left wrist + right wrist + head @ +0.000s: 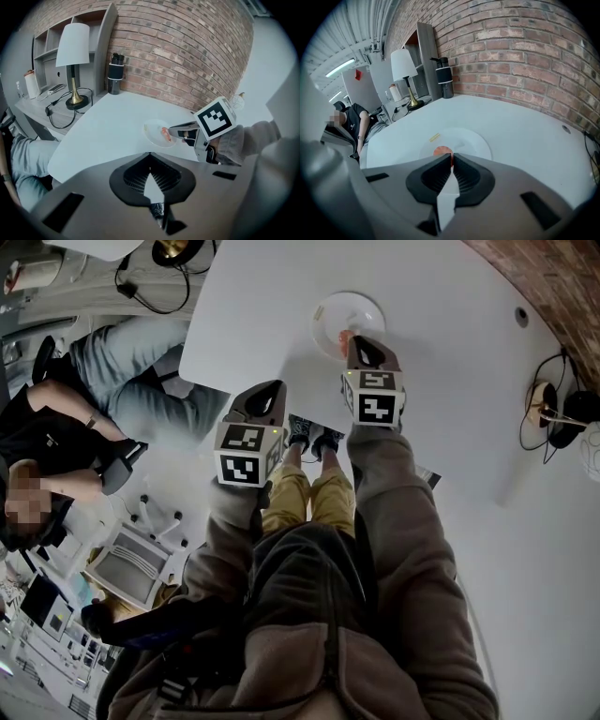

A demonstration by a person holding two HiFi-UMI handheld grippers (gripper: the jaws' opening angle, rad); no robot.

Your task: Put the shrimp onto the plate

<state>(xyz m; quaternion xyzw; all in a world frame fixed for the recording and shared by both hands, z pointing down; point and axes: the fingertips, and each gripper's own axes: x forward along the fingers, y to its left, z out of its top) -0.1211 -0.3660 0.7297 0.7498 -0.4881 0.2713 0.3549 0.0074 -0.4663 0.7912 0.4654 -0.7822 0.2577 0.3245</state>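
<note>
A small orange shrimp sits at the tips of my right gripper, low over the white plate. The jaws are closed on it, with an orange sliver showing between the tips. In the head view the right gripper reaches over the plate on the white table, the shrimp at its nose. From the left gripper view the shrimp lies low on the plate beside the right gripper. My left gripper hangs shut and empty near the table's near edge.
A lamp and a dark bottle stand at the table's far side by the brick wall. Cables and a plug lie at the right. A seated person is off the table's left edge.
</note>
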